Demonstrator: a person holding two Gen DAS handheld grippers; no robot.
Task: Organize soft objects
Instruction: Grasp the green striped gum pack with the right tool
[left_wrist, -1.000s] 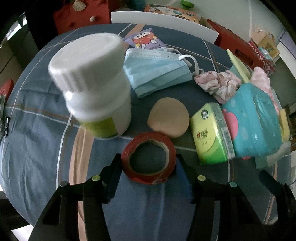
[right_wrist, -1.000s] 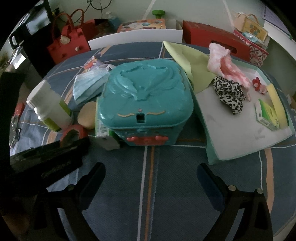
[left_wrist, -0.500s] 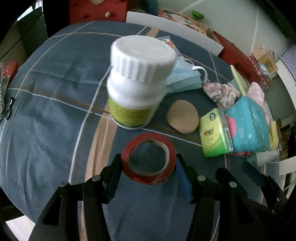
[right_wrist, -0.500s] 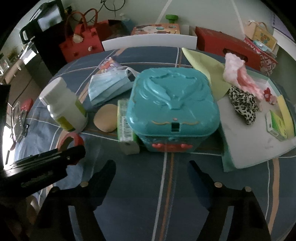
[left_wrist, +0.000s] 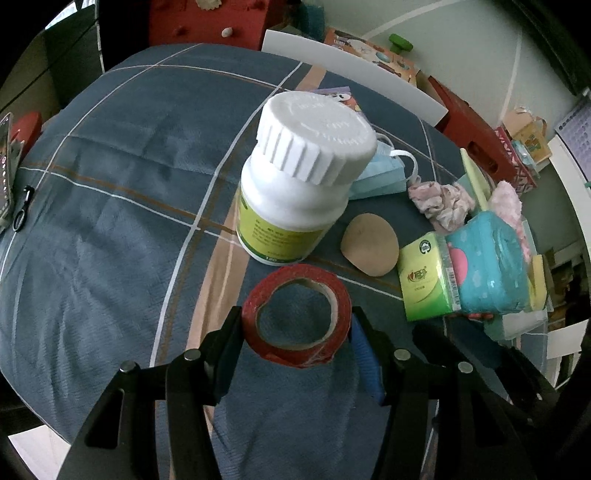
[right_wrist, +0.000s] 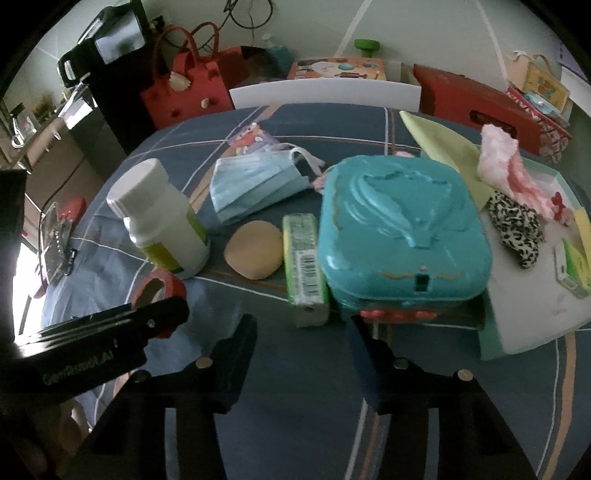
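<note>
Left wrist view: I have the red tape roll (left_wrist: 296, 314) pinched between the 2 fingers of my left tool (left_wrist: 295, 332), lifted off the blue plaid worktop (left_wrist: 110, 221). Just beyond it stands the white pill bottle (left_wrist: 295, 177), and to its right lie the tan powder puff (left_wrist: 370, 244), the green tissue pack (left_wrist: 424, 282) and the teal case (left_wrist: 487, 266). The blue face mask (left_wrist: 380, 177) and a crumpled pink scrunchie (left_wrist: 441, 199) sit farther back. From the right wrist, my right tool (right_wrist: 301, 350) is closing with nothing between its fingers, aimed at the tissue pack. The white tray (right_wrist: 532, 295) at right holds a leopard scrunchie (right_wrist: 515, 229) and a pink fluffy piece (right_wrist: 506, 166).
</note>
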